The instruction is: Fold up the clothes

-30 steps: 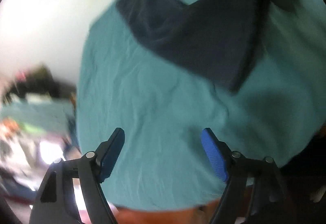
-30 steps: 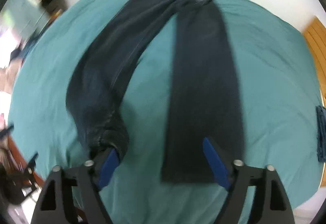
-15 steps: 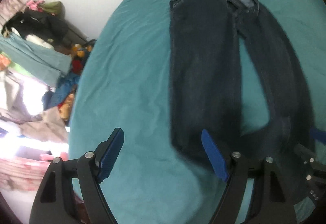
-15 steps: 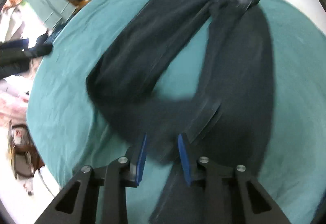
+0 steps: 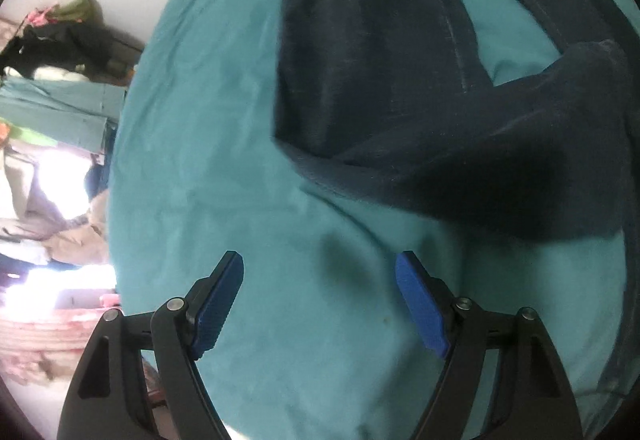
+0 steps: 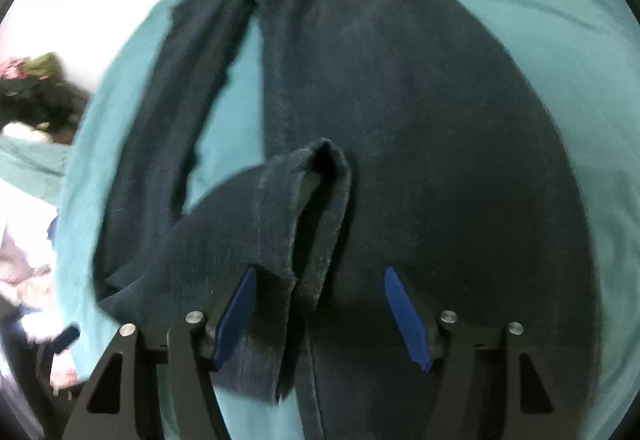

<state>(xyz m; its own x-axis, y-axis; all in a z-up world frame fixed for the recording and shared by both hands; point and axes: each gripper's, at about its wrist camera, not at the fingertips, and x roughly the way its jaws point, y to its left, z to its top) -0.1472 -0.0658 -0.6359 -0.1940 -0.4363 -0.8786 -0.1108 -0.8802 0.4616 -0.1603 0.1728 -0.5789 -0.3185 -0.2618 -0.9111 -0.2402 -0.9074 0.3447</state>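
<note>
Now the dark jeans [image 6: 400,120] lie on the teal bed [image 5: 224,160]; the right gripper [image 6: 318,316] jaws are opening around a leg hem, while the left gripper [image 5: 320,300] jaws gape empty over the sheet.

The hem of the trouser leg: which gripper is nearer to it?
Right. The right gripper has the hem between its opening jaws. The left gripper is open over bare sheet, apart from the trousers.

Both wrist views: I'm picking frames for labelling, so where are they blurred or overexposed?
Left wrist view: blown-out glare at the left edge, trousers slightly smeared, bed sheet readable. Right wrist view: motion blur on the trousers, white glare top left.
</note>
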